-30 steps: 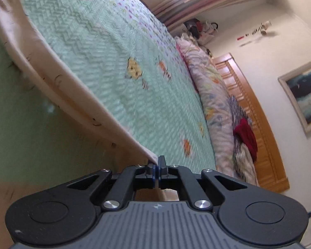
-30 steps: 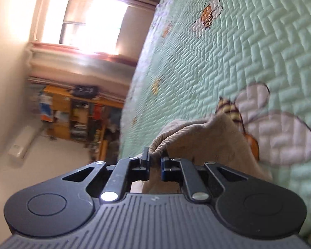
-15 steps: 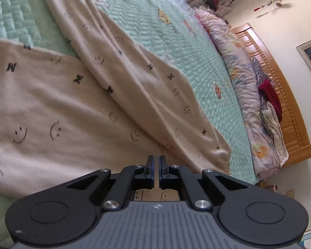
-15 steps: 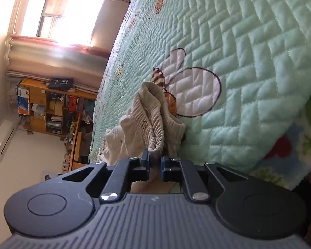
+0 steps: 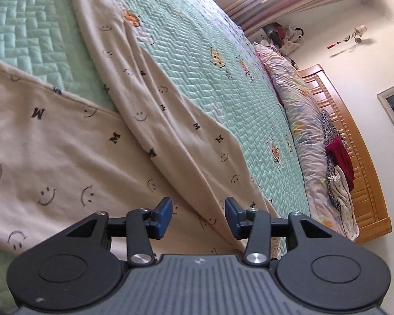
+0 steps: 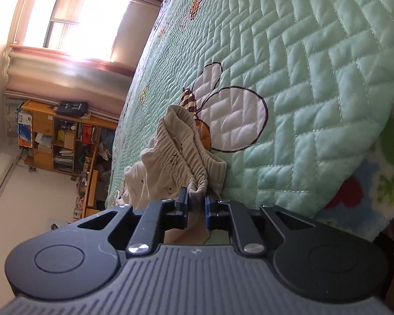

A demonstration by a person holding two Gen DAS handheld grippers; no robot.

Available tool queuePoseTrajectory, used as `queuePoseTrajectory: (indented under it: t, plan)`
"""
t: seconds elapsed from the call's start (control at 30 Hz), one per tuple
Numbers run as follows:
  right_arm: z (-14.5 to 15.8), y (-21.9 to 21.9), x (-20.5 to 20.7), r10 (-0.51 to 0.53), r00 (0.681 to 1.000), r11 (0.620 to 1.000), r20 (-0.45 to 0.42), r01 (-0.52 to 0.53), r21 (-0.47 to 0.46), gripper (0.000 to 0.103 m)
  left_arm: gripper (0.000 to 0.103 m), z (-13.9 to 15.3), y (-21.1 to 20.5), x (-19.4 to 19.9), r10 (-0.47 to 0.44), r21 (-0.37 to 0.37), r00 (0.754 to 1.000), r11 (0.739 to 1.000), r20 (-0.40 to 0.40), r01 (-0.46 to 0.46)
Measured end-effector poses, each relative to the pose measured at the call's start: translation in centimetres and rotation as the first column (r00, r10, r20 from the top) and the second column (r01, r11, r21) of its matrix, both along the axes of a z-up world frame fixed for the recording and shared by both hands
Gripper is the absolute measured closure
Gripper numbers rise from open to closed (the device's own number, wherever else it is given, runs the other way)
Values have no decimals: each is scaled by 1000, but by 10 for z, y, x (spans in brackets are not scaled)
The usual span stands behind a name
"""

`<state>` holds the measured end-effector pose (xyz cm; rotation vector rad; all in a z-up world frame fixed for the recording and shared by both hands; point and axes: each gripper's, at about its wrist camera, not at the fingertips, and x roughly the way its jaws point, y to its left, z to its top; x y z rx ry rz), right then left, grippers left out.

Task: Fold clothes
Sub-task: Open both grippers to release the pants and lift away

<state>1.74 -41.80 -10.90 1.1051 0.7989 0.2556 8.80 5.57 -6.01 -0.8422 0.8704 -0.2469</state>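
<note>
Since half a second ago the left gripper (image 5: 198, 216) has let go: its blue pads, then nearly together, now stand apart and are opening, with cream cloth lying below and between them but not pressed by either pad.

Largest in both views is the bed, covered by a mint-green quilted bedspread (image 5: 186, 60) stitched with bee figures. Along its far side lies a crumpled floral duvet (image 5: 299, 120) against a slatted wooden headboard (image 5: 354, 157), with a dark red garment (image 5: 340, 160) on top.

Spread across the bedspread are the cream pyjama trousers (image 5: 65, 141), printed with smiley faces and the letter M. One leg runs diagonally from the top of the left wrist view down to the left gripper, lapping over a broader panel of the same cloth.

In the right wrist view the trousers' gathered elastic waistband (image 6: 186, 155) bunches up on a large bee figure. The right gripper (image 6: 196, 204) is closed on the near end of that waistband, cloth pinched between its pads. Beyond the bed stand a cluttered wooden bookshelf (image 6: 52, 136) and a bright window (image 6: 76, 23).
</note>
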Motion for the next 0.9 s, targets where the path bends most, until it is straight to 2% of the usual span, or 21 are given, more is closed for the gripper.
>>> queuePoseTrajectory:
  t: [0.1, 0.27, 0.43, 0.57, 0.67, 0.8, 0.9]
  plan:
    - [8, 1, -1, 13, 1000, 998, -12, -14, -58, 90, 47, 0, 5, -5, 18, -5, 1000, 1000, -1, -18]
    - [11, -7, -10, -5, 999, 998, -41, 3, -57, 86, 43, 0, 11, -9, 24, 2, 1000, 1000, 11, -24]
    - [17, -19, -24, -75, 994, 996, -81, 70, -61, 78, 40, 7, 11, -14, -5, 109, 1000, 994, 25, 3]
    - [32, -23, -35, -114, 990, 990, -78, 107, -90, 71, 36, 10, 7, -17, -29, 219, 1000, 975, 6, 27]
    - [50, -11, -31, -55, 998, 992, -37, 50, -118, 63, 36, 10, 2, -19, -51, 279, 999, 959, -9, 51]
    - [84, 38, -12, 81, 995, 975, 53, -68, -214, 40, 33, 6, -1, -19, -73, 326, 996, 942, -42, 83]
    - [101, 77, 5, 193, 976, 941, 103, -154, -300, 37, 32, -1, -4, -18, -85, 352, 995, 931, -54, 98]
